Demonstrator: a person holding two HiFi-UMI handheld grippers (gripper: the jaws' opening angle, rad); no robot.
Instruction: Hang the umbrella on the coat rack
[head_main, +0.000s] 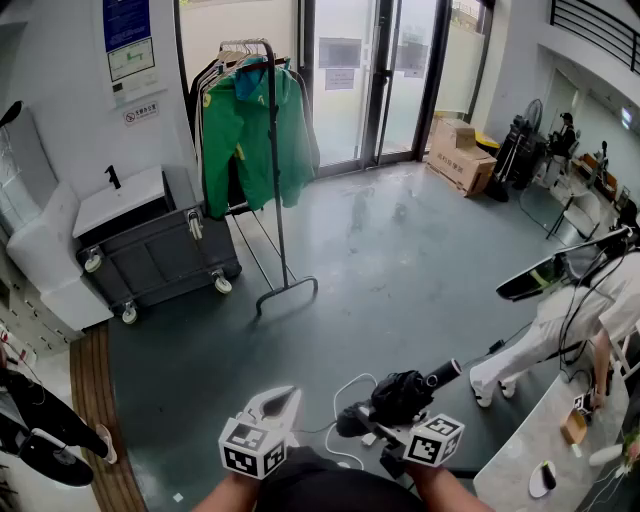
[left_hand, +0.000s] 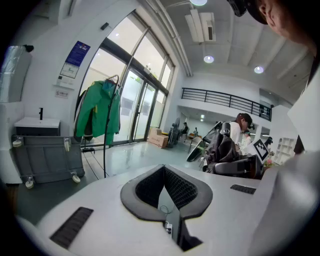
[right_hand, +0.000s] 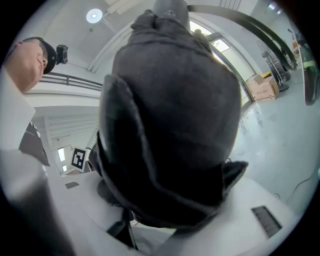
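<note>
The coat rack (head_main: 272, 150) is a dark metal rail on a stand at the far side of the floor, with a green jacket (head_main: 240, 130) hanging on it. It also shows in the left gripper view, as the rack (left_hand: 106, 135) and jacket (left_hand: 97, 112). My right gripper (head_main: 400, 420) is shut on the folded black umbrella (head_main: 398, 398), whose handle points up and right. In the right gripper view the umbrella's fabric (right_hand: 170, 115) fills most of the picture above the gripper (right_hand: 165, 210). My left gripper (head_main: 278, 403) (left_hand: 164, 172) is shut, with nothing between its jaws, just left of the umbrella (left_hand: 222, 147).
A grey wheeled cart (head_main: 160, 255) and a white sink counter (head_main: 125, 200) stand left of the rack. Glass doors (head_main: 370, 80) and cardboard boxes (head_main: 460, 155) are behind. A person in white (head_main: 560, 320) bends by a table (head_main: 540, 450) at right. A white cable (head_main: 345, 400) lies on the floor.
</note>
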